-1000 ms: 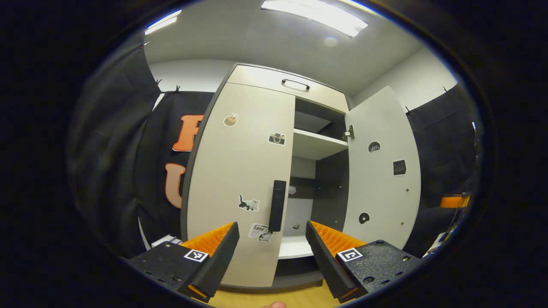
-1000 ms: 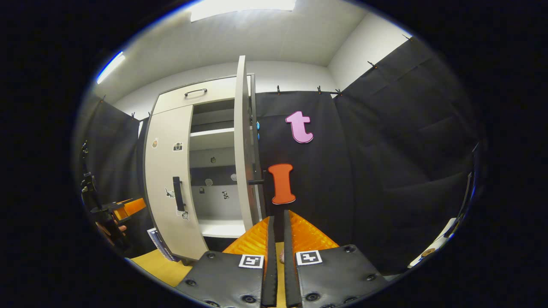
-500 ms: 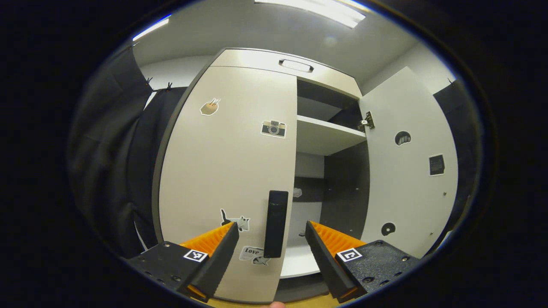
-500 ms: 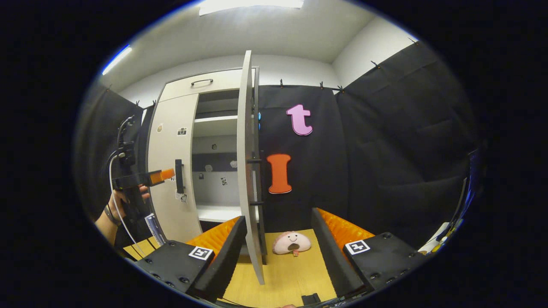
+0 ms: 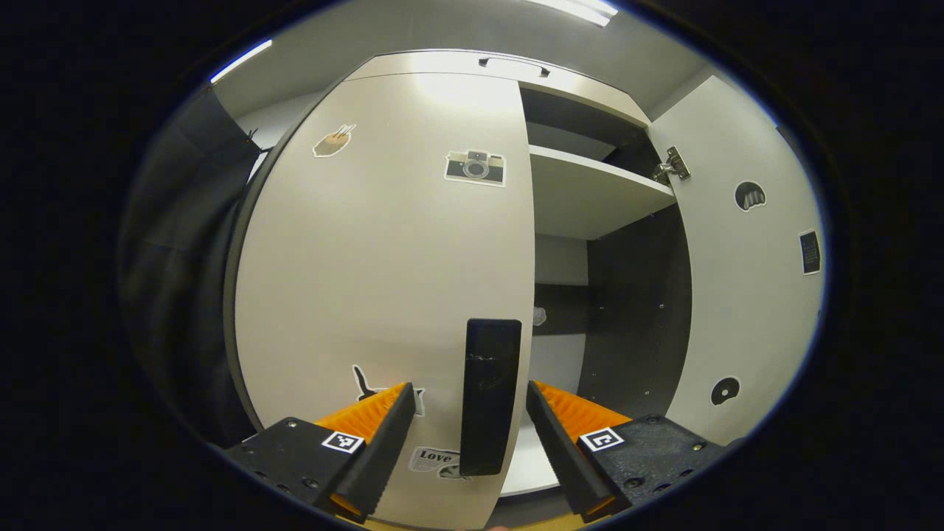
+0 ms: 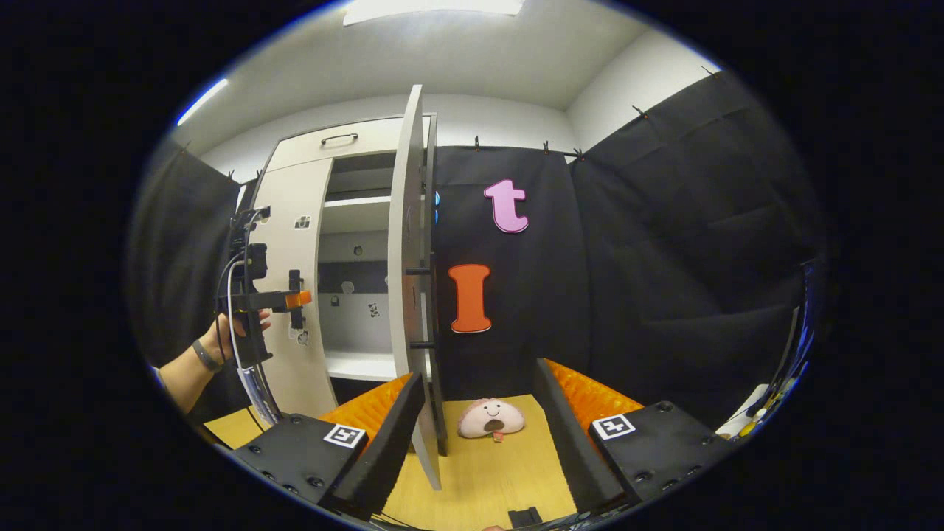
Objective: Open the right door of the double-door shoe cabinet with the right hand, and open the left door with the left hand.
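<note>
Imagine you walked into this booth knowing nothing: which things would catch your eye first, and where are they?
First, the shoe cabinet: its right door stands swung wide, baring the shelf, while the left door is shut, dotted with stickers such as a camera sticker. Next, the black handle on the left door, between the open orange fingers of the left gripper. Last, in the right gripper view, a pink plush toy lies on the wooden floor beyond the open right gripper.

The left gripper view looks straight and close at the closed left door [image 5: 383, 243], its handle [image 5: 489, 394] at 6 o'clock. The right gripper view stands farther back, facing the open right door [image 6: 408, 251] edge-on. Both views share the shoe cabinet [image 6: 346, 243] interior.
</note>
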`<action>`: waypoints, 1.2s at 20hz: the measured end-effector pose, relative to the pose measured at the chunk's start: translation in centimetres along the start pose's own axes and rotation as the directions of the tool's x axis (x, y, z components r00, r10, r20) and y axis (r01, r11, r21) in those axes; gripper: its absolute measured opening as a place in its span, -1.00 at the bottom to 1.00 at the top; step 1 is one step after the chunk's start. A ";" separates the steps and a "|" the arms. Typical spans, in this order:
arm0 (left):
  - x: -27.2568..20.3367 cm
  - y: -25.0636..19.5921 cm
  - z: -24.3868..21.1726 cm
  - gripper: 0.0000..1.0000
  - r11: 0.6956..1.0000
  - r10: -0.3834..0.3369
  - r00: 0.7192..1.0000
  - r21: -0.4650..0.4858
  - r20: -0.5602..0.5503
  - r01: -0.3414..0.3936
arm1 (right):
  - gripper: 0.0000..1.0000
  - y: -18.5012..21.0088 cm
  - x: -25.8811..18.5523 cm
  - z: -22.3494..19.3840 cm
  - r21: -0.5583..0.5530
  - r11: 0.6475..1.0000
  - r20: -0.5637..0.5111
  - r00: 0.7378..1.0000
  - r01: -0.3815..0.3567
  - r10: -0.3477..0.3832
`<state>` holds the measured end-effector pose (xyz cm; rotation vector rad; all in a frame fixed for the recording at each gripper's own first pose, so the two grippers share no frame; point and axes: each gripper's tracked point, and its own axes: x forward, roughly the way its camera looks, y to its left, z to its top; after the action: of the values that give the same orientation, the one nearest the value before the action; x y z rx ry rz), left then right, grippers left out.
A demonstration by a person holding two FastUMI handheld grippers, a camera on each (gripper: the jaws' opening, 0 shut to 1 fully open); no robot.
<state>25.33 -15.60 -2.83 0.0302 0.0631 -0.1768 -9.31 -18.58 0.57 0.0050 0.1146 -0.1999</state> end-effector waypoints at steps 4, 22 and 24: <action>0.4 -1.9 -0.3 0.14 0.997 -0.074 0.997 -0.020 -0.002 0.074 | 0.92 -0.8 0.9 -0.6 0.020 1.000 -0.025 1.000 0.011 -0.011; -1.9 -0.8 -1.1 -0.48 0.973 -0.223 0.971 0.041 -0.092 0.227 | 0.76 1.4 -1.4 0.8 -0.014 0.999 0.030 0.999 0.029 -0.028; -2.0 -0.5 -1.1 -0.48 0.970 -0.238 0.967 0.027 -0.085 0.241 | 0.76 1.7 -1.7 0.7 -0.014 1.000 0.027 0.999 0.028 -0.028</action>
<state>23.22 -15.72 -3.82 0.0670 0.1445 -0.4193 -10.51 -16.56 1.49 -0.0135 0.0897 -0.2268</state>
